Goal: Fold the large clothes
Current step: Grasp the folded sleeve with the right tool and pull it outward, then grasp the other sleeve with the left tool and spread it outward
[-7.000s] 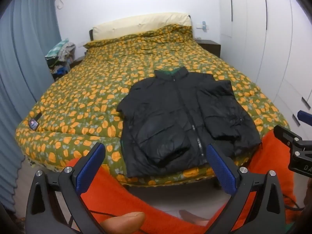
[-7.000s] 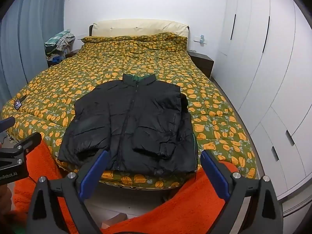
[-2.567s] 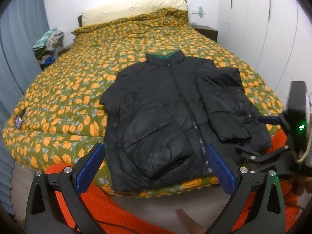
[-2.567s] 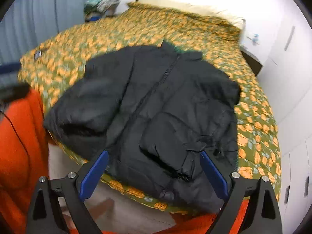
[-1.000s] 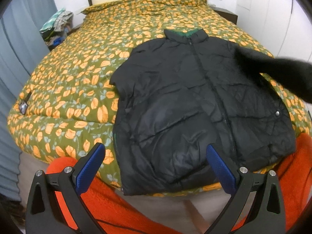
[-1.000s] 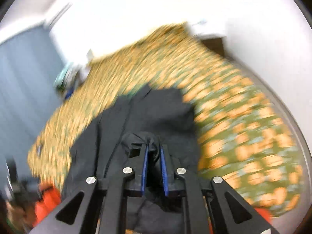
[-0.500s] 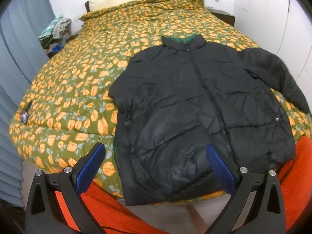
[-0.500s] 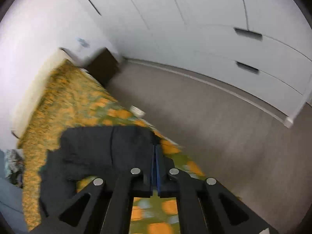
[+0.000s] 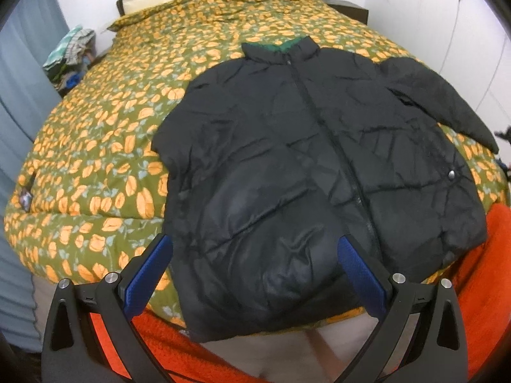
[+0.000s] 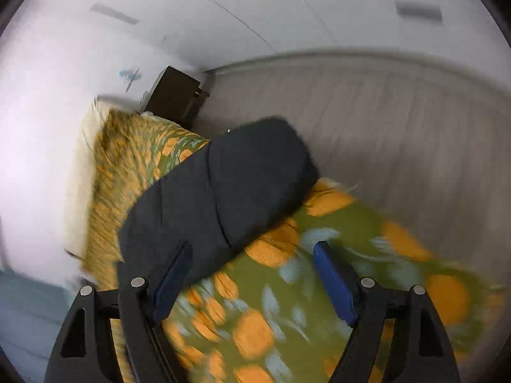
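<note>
A black puffer jacket (image 9: pixel 303 172) lies front up on the bed's orange-leaf quilt (image 9: pixel 105 146), collar toward the pillows. One sleeve (image 9: pixel 437 95) is spread out to the right; the other stays folded over the chest. My left gripper (image 9: pixel 255 265) hovers open above the jacket's hem, with nothing between its fingers. In the right wrist view the spread sleeve (image 10: pixel 230 191) lies loose on the quilt (image 10: pixel 287 303) just ahead of my right gripper (image 10: pixel 252 271). Its jaws are opening and the sleeve is free of the pads.
Orange fabric (image 9: pixel 479 274) fills the foreground below the bed's foot. A pile of clothes (image 9: pixel 68 54) sits left of the pillows. A dark nightstand (image 10: pixel 177 95), grey floor (image 10: pixel 399 134) and white wardrobe doors (image 10: pixel 287 9) lie to the bed's right.
The right gripper, which was shut on the sleeve, carried it out to the right, set it down on the quilt and let go. The left gripper has hardly moved.
</note>
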`<state>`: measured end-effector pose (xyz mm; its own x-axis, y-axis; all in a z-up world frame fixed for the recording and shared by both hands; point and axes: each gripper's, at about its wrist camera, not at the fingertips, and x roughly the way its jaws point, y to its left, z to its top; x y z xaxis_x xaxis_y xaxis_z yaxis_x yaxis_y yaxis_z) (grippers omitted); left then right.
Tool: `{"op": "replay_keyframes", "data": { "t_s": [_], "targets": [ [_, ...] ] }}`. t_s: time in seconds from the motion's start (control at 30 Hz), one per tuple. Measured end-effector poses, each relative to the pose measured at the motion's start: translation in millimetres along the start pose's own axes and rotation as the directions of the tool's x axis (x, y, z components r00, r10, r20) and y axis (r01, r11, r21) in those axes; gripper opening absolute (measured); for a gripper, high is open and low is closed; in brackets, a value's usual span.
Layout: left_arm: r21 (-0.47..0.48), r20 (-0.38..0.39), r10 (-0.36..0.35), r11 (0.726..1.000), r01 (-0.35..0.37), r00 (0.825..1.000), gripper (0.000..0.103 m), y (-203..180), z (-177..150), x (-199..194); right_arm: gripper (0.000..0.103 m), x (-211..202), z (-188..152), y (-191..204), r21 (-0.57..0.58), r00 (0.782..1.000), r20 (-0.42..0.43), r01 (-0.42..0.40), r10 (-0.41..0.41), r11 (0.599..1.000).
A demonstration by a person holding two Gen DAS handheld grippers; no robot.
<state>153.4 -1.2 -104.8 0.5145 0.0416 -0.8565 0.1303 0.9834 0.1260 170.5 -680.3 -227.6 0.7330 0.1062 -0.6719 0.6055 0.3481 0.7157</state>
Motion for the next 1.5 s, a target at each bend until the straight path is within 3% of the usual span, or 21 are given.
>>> {"op": "replay_keyframes", "data": {
  "t_s": [0.1, 0.17, 0.33, 0.43, 0.47, 0.5, 0.53, 0.63, 0.7, 0.73, 0.77, 0.8, 0.83, 0.87, 0.97, 1.03, 1.13, 1.2, 1.3, 1.4, 1.5],
  "targets": [
    [0.011, -0.011, 0.033, 0.999, -0.032, 0.999, 0.103, 2, -6, 0, 0.071, 23, 14, -4, 0.048, 0.997, 0.070, -0.011, 0.008, 0.999],
    [0.015, -0.014, 0.049, 0.999, -0.049, 0.999, 0.103, 4, -9, 0, 0.018, 31, 21, -8, 0.084, 0.995, 0.101, 0.015, -0.023, 0.996],
    [0.089, 0.024, 0.016, 0.996, -0.018, 1.000, 0.103, 10, -17, 0, 0.014, 31, 31, -4, -0.017, 0.963, 0.140, 0.235, -0.230, 0.972],
    [0.280, 0.048, -0.029, 0.960, 0.014, 0.998, 0.103, -5, -27, 4, 0.024, 31, 28, 2, -0.112, 0.956, 0.126, 0.278, -0.264, 0.954],
    [0.371, 0.063, -0.035, 0.929, 0.009, 0.997, 0.103, -15, -32, 6, 0.049, 27, 25, 7, -0.138, 0.953, 0.129, 0.290, -0.273, 0.947],
    [0.429, 0.071, -0.037, 0.903, 0.003, 0.997, 0.103, -21, -36, 9, 0.064, 23, 24, 9, -0.157, 0.955, 0.129, 0.287, -0.269, 0.945],
    [0.515, 0.070, -0.051, 0.857, 0.008, 0.996, 0.103, -33, -42, 16, 0.080, 15, 19, 15, -0.189, 0.959, 0.133, 0.273, -0.251, 0.943],
    [0.647, 0.052, -0.076, 0.762, 0.024, 0.996, 0.103, -55, -47, 40, 0.080, -16, -3, 37, -0.299, 0.965, 0.161, 0.248, -0.207, 0.921],
    [0.677, 0.057, -0.059, 0.736, 0.005, 0.997, 0.103, -60, -43, 58, 0.080, -32, -17, 51, -0.355, 0.977, 0.149, 0.199, -0.155, 0.913],
    [0.670, 0.050, -0.057, 0.743, 0.008, 0.997, 0.103, -59, -39, 65, 0.080, -41, -28, 59, -0.383, 0.983, 0.138, 0.167, -0.122, 0.909],
    [0.641, 0.019, -0.081, 0.766, 0.050, 0.997, 0.095, -54, -31, 71, 0.080, -49, -41, 69, -0.413, 0.988, 0.125, 0.131, -0.087, 0.901],
    [0.596, -0.025, -0.137, 0.793, 0.124, 0.990, 0.067, -45, -23, 73, 0.080, -58, -54, 78, -0.438, 0.991, 0.115, 0.106, -0.062, 0.893],
    [0.539, -0.058, -0.180, 0.822, 0.182, 0.982, 0.050, -34, -15, 74, 0.080, -68, -69, 88, -0.472, 0.995, 0.099, 0.070, -0.026, 0.879],
    [0.489, -0.054, -0.181, 0.852, 0.184, 0.982, 0.027, -24, -8, 74, 0.080, -75, -86, 98, -0.506, 0.997, 0.081, 0.037, 0.005, 0.862],
    [0.343, -0.001, -0.220, 0.916, 0.207, 0.975, 0.023, 18, 13, 54, 0.080, -83, -129, 125, -0.592, 0.999, 0.021, -0.024, 0.045, 0.805],
    [0.229, 0.088, -0.200, 0.957, 0.176, 0.976, 0.023, 58, 29, 28, 0.080, -83, -155, 142, -0.644, 0.998, -0.011, -0.058, 0.067, 0.763],
    [0.018, 0.204, -0.120, 0.993, 0.119, 0.972, 0.023, 131, 53, -10, 0.080, -87, -196, 163, -0.709, 0.994, -0.055, -0.106, 0.095, 0.698],
    [-0.125, 0.258, -0.031, 0.990, 0.065, 0.966, 0.023, 187, 54, -26, 0.080, -86, -222, 181, -0.756, 0.991, -0.078, -0.130, 0.108, 0.642],
    [-0.310, 0.268, 0.118, 0.950, -0.031, 0.956, 0.023, 266, 57, -28, 0.080, -87, -258, 199, -0.790, 0.984, -0.129, -0.178, 0.125, 0.587],
    [-0.446, 0.197, 0.228, 0.887, -0.120, 0.954, 0.023, 331, 49, -3, 0.080, -82, -284, 214, -0.815, 0.977, -0.171, -0.211, 0.124, 0.540],
    [-0.531, 0.090, 0.277, 0.826, -0.189, 0.957, 0.023, 373, 36, 37, 0.080, -79, -305, 223, -0.845, 0.977, -0.187, -0.215, 0.107, 0.489]
  ]
}}
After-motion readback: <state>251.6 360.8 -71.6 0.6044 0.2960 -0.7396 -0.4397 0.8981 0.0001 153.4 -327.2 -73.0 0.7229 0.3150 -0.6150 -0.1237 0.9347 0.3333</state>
